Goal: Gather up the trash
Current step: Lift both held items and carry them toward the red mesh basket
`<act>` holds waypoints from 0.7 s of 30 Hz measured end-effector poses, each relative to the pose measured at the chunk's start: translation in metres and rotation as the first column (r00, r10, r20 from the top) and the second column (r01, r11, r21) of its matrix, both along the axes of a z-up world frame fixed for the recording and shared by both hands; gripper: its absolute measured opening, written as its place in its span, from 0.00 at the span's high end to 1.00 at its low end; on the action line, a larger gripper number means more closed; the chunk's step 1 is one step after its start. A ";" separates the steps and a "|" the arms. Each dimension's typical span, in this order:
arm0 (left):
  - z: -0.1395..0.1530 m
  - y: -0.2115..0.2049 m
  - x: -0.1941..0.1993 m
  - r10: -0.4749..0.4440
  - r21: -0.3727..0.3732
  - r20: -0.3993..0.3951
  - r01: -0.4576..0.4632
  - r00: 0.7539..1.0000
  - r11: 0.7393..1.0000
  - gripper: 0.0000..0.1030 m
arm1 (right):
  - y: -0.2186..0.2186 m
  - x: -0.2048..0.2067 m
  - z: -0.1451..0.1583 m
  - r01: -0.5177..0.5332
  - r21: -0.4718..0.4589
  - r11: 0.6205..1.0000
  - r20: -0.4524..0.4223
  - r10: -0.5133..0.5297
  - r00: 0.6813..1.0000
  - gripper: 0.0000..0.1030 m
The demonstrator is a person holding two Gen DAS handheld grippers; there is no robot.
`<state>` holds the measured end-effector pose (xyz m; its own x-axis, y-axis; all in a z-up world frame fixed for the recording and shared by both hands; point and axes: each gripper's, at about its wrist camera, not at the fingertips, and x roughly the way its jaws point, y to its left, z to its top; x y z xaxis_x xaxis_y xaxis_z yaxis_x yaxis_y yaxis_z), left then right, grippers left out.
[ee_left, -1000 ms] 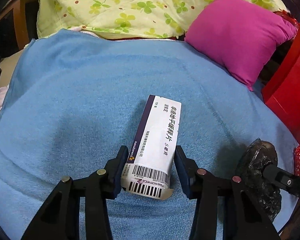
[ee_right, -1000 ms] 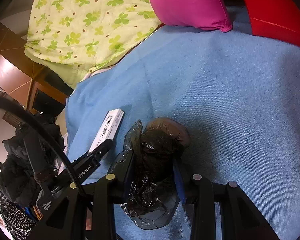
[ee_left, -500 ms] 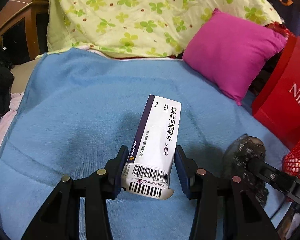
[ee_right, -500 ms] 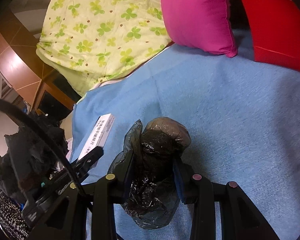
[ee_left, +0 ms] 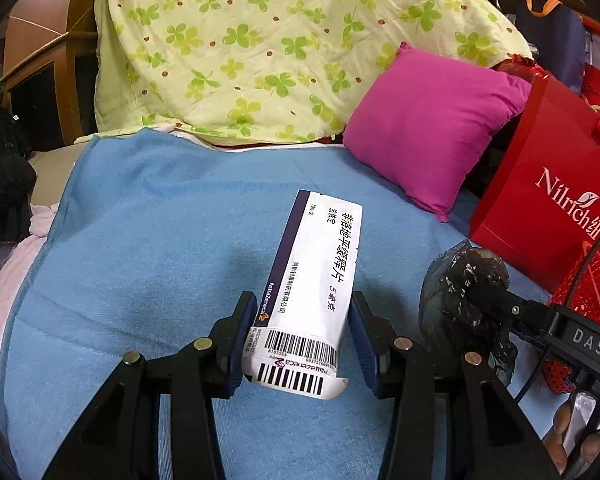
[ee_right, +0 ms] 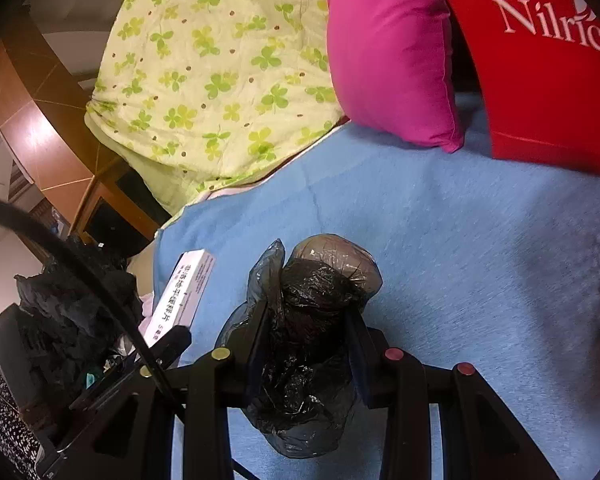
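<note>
You are gripping two pieces of trash at once, both held above the blue blanket [ee_left: 148,240].

Left side: your left gripper [ee_left: 302,334] is clamping the white medicine box [ee_left: 316,276] near its barcode end, jaws set narrow against the long side walls. The rest of the box is sticking out forward past the fingertips. It is looking light and thin-walled; the torn flap at the near end is curling. Judgement: cardboard like this will be crushing under a hard squeeze, so the long stiff edges are the better hold, not the flap.

Right side: your right gripper [ee_right: 306,338] is pinching the crumpled black plastic bag [ee_right: 312,312] at its waist, jaws narrow, film bulging above and hanging below. Judgement: soft, very light, slick film that may be sliding out unless the bunched, thickest part stays between the pads.

Far right, a red paper bag [ee_left: 548,200] is standing beside the pink cushion [ee_left: 428,132].
</note>
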<state>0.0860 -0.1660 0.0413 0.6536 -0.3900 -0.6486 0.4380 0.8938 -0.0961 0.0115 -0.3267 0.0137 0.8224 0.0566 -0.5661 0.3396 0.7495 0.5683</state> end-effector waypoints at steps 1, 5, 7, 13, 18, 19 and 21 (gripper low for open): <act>0.001 0.001 -0.001 0.001 -0.004 0.001 -0.001 1.000 1.000 0.53 | -0.001 -0.002 0.001 0.004 0.000 1.000 0.005 -0.004 1.000 0.63; 0.005 0.002 -0.008 0.003 -0.014 0.006 -0.003 1.000 1.000 0.53 | -0.003 -0.011 0.006 0.019 -0.001 1.000 0.018 -0.019 1.000 0.63; 0.006 0.003 -0.012 0.004 -0.019 0.009 -0.004 1.000 1.000 0.53 | -0.005 -0.014 0.007 0.025 -0.002 1.000 0.023 -0.025 0.999 0.63; 0.009 0.004 -0.032 0.000 -0.011 0.034 0.001 0.999 1.000 0.53 | -0.008 -0.031 0.016 0.046 -0.034 0.998 0.049 -0.044 0.998 0.63; 0.006 0.005 -0.053 -0.014 -0.006 0.030 0.014 0.999 1.000 0.53 | -0.012 -0.053 0.019 0.070 -0.031 0.997 0.068 -0.067 0.995 0.63; 0.005 0.005 -0.058 -0.017 -0.003 0.031 0.017 0.999 1.000 0.53 | -0.013 -0.059 0.020 0.075 -0.030 0.997 0.071 -0.073 0.995 0.63; 0.002 0.007 -0.068 -0.022 -0.004 0.031 0.022 0.999 1.000 0.53 | -0.013 -0.068 0.020 0.086 -0.033 0.996 0.073 -0.083 0.994 0.63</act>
